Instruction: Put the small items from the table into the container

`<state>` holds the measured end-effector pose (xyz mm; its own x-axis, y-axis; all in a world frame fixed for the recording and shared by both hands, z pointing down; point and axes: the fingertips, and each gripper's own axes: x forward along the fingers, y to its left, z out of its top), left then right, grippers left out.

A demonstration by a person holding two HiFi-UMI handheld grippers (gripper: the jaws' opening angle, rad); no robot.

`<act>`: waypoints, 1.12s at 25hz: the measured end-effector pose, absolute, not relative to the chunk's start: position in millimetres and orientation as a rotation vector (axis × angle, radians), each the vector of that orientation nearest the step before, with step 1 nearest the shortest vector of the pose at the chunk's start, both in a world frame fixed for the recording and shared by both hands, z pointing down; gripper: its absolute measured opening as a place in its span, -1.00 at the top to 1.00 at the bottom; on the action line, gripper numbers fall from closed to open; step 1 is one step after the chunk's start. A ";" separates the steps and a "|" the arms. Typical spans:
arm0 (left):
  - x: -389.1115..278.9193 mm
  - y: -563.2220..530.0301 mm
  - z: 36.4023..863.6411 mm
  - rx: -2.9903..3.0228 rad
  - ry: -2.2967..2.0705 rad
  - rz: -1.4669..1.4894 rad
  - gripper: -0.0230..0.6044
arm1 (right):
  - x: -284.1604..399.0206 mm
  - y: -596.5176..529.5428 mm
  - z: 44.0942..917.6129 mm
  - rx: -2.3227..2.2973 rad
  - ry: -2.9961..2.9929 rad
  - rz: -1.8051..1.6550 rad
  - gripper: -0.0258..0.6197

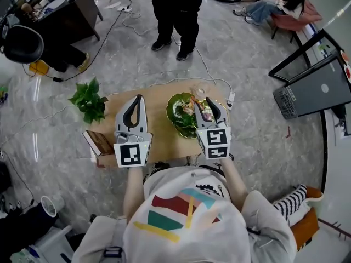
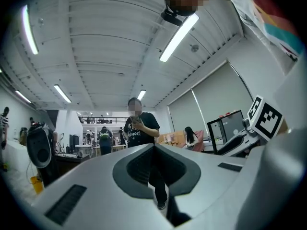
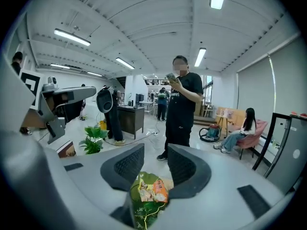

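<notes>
Snack packet (image 3: 153,191) in the green bowl (image 1: 173,109), right beneath the spread right claw (image 3: 156,152), jaws parted as for a release; left claw (image 2: 154,146) pressed together, empty, held aside.

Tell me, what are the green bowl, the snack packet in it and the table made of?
The green bowl looks like glass or glazed ceramic: it is glossy, with bright glints and yellow veins. The snack packet seems to be thin plastic film, printed and a bit crinkly. The table looks like pale wood or wood-look board, flat and matt.
</notes>
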<state>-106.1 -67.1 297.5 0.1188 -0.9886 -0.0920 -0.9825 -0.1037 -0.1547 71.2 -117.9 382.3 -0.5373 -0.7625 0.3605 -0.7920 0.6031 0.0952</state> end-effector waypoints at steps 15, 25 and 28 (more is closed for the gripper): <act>-78.7 -74.5 283.8 -2.227 1.872 -0.038 0.90 | 113.9 -129.0 366.5 1.435 -2.454 0.104 0.50; -72.0 -83.1 273.0 -2.224 1.850 -0.011 0.90 | 140.7 -130.7 353.9 1.536 -2.442 0.084 0.50; -71.9 -81.3 273.2 -2.227 1.850 -0.011 0.90 | 145.2 -127.9 351.3 1.553 -2.448 0.094 0.50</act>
<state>-71.9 -81.3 273.2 0.1958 -0.9690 -0.1504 -0.9672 -0.1655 -0.1929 145.2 -127.9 351.3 -0.4062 -0.8830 0.2352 -0.8984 0.4330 0.0738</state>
